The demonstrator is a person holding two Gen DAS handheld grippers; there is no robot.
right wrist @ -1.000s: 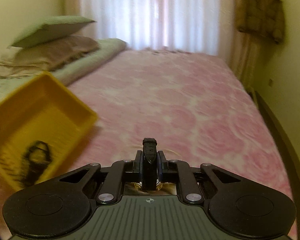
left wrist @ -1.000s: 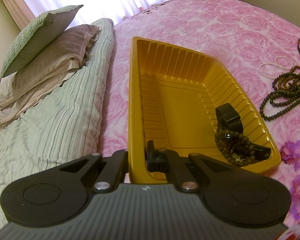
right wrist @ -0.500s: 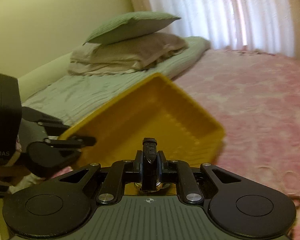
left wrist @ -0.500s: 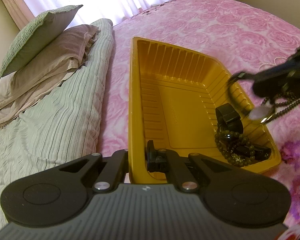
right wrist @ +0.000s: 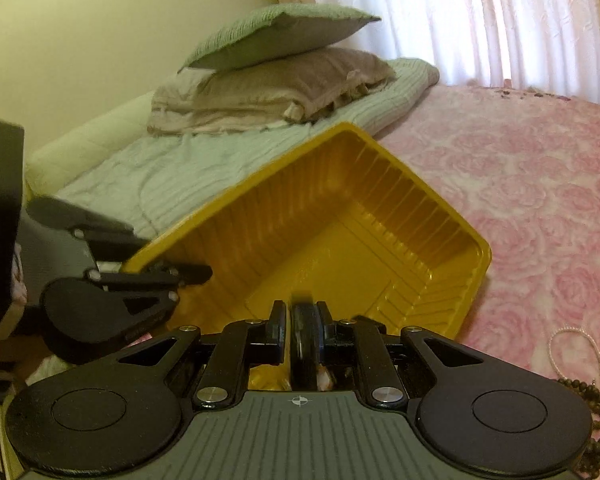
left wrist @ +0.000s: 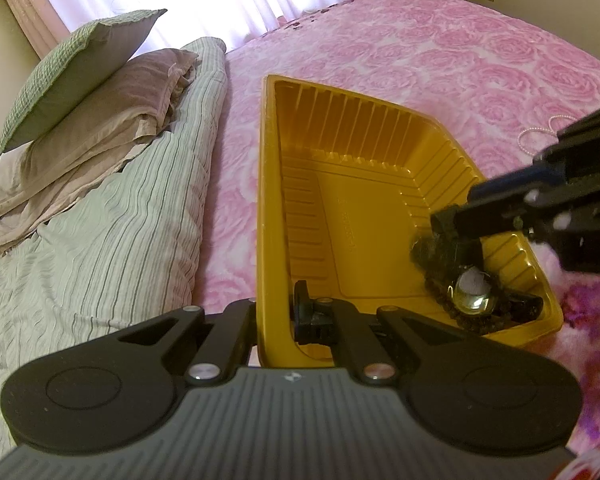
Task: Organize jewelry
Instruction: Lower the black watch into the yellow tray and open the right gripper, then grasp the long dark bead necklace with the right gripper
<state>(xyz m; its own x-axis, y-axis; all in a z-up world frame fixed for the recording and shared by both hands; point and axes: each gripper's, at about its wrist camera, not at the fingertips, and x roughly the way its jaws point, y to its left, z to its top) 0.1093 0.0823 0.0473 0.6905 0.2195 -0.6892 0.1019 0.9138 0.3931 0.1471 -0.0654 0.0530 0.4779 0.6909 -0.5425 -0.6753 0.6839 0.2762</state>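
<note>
Left view: my left hand-held gripper (left wrist: 276, 312) stays clamped on the near wall of the yellow tray (left wrist: 364, 120) on the bed (left wrist: 440, 48). The right hand-held gripper (left wrist: 444, 226) has swung in over the tray's beads (left wrist: 436, 286).

Right view: its jaws are opening around the dark watch (right wrist: 305, 340), now above the tray, so I judge the drop begun. A pearl strand (right wrist: 580, 346) waits outside.
</note>
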